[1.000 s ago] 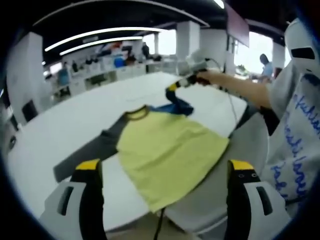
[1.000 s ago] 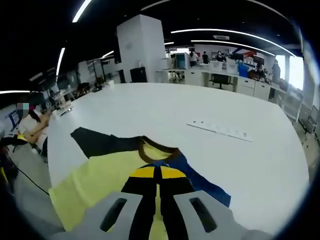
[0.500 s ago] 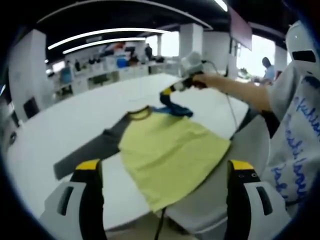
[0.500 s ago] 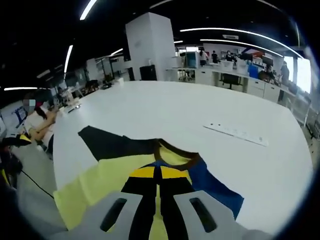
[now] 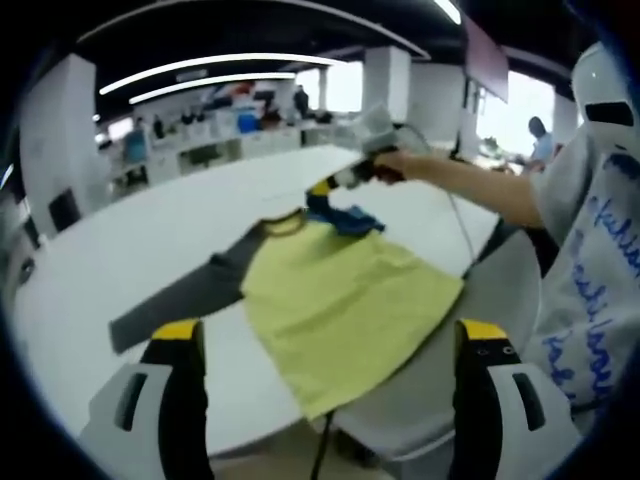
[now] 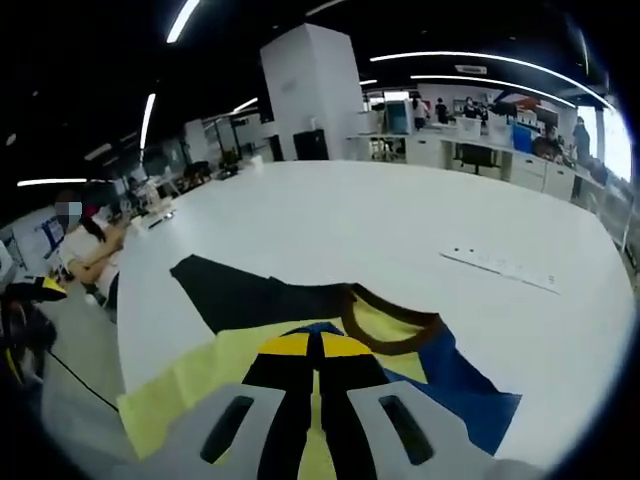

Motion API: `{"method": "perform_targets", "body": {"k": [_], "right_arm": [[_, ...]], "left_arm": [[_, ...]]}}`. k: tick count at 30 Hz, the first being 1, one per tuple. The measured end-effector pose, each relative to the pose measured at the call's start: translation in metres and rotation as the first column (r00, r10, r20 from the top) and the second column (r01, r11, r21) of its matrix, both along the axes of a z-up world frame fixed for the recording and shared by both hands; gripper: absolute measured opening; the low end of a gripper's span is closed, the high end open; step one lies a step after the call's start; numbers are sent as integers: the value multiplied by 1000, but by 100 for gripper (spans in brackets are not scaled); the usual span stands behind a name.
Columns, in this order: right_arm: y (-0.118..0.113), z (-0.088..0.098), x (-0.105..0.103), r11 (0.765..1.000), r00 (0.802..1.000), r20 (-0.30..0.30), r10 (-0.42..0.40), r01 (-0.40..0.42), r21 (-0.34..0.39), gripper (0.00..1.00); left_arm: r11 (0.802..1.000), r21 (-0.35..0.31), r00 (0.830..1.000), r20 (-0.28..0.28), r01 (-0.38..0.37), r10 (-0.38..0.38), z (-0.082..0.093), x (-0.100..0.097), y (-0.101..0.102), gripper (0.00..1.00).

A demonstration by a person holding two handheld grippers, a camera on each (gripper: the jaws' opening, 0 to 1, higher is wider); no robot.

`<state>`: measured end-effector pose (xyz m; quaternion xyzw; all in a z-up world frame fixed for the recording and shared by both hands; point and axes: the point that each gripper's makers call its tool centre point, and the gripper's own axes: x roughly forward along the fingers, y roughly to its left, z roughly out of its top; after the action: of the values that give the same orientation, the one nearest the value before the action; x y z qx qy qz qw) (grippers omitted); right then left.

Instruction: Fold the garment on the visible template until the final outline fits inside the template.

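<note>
A person's right gripper (image 5: pixel 322 187), pinched on the blue sleeve (image 6: pixel 470 390), is folding it across the yellow shirt (image 5: pixel 340 300) lying on the white table (image 5: pixel 150 250); left gripper (image 5: pixel 325 345) is waiting wide open, dark sleeve (image 5: pixel 180 297) unfolded.

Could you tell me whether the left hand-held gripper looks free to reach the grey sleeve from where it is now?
Probably yes. The left hand-held gripper is open and holds nothing, and the grey sleeve lies flat on the table with nothing on it. The right hand-held gripper is busy at the blue sleeve.
</note>
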<state>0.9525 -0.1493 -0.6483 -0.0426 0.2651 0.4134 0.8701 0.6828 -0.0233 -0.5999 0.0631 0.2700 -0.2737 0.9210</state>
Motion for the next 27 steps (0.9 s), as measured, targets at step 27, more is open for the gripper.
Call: {"method": "perform_targets", "body": {"k": [27], "right_arm": [[56, -13, -9, 997, 997, -44, 65, -63, 52, 1]], "left_arm": [[1000, 12, 1000, -14, -7, 7, 2, 1, 5, 99]]}}
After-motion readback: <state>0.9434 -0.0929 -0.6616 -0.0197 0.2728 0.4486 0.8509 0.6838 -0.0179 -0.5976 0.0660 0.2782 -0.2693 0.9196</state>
